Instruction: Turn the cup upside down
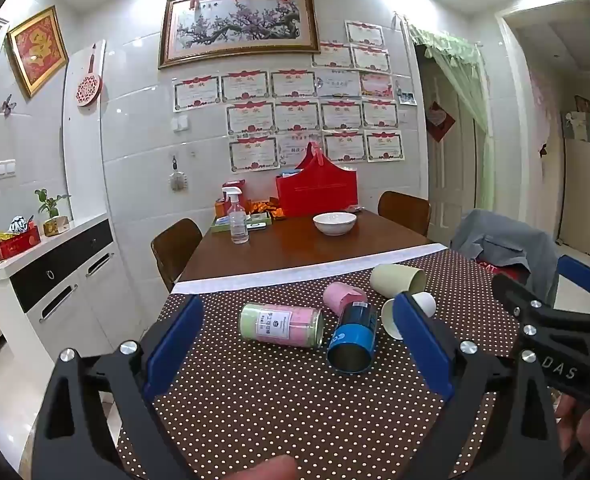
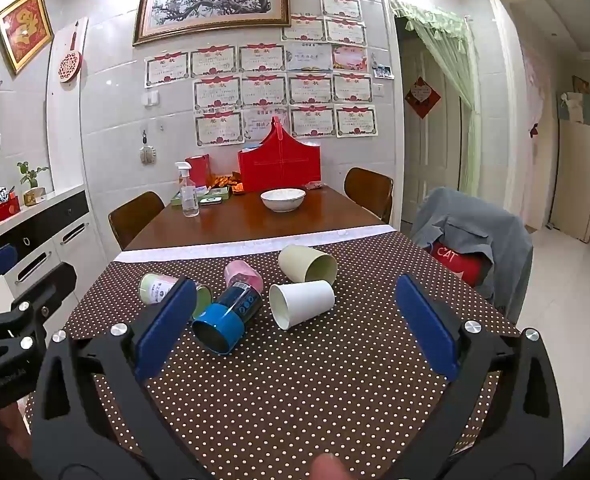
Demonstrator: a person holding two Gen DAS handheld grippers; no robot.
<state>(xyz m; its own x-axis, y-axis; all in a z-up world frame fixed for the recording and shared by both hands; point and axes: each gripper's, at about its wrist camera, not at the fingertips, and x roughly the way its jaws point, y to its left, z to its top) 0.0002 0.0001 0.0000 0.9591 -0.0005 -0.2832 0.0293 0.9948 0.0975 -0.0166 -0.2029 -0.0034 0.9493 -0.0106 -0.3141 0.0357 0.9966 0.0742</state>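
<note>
Several cups lie on their sides on the polka-dot tablecloth (image 2: pixel 295 380). A white paper cup (image 2: pixel 301 303) lies mouth toward me; in the left wrist view (image 1: pixel 423 304) my finger partly hides it. A pale green cup (image 2: pixel 309 264) (image 1: pixel 398 279) lies behind it. A blue can (image 2: pixel 227 320) (image 1: pixel 353 338), a small pink cup (image 2: pixel 243 274) (image 1: pixel 343 297) and a green-and-pink canister (image 1: pixel 281 325) (image 2: pixel 157 286) lie to the left. My left gripper (image 1: pixel 299 346) and right gripper (image 2: pixel 293 326) are both open, empty, hovering short of the cups.
Past the cloth the wooden table (image 1: pixel 295 248) holds a white bowl (image 1: pixel 334 222), a spray bottle (image 1: pixel 237 218) and a red bag (image 1: pixel 317 190). A chair with a grey jacket (image 2: pixel 471 236) stands at the right. A white cabinet (image 1: pixel 55 288) stands at the left.
</note>
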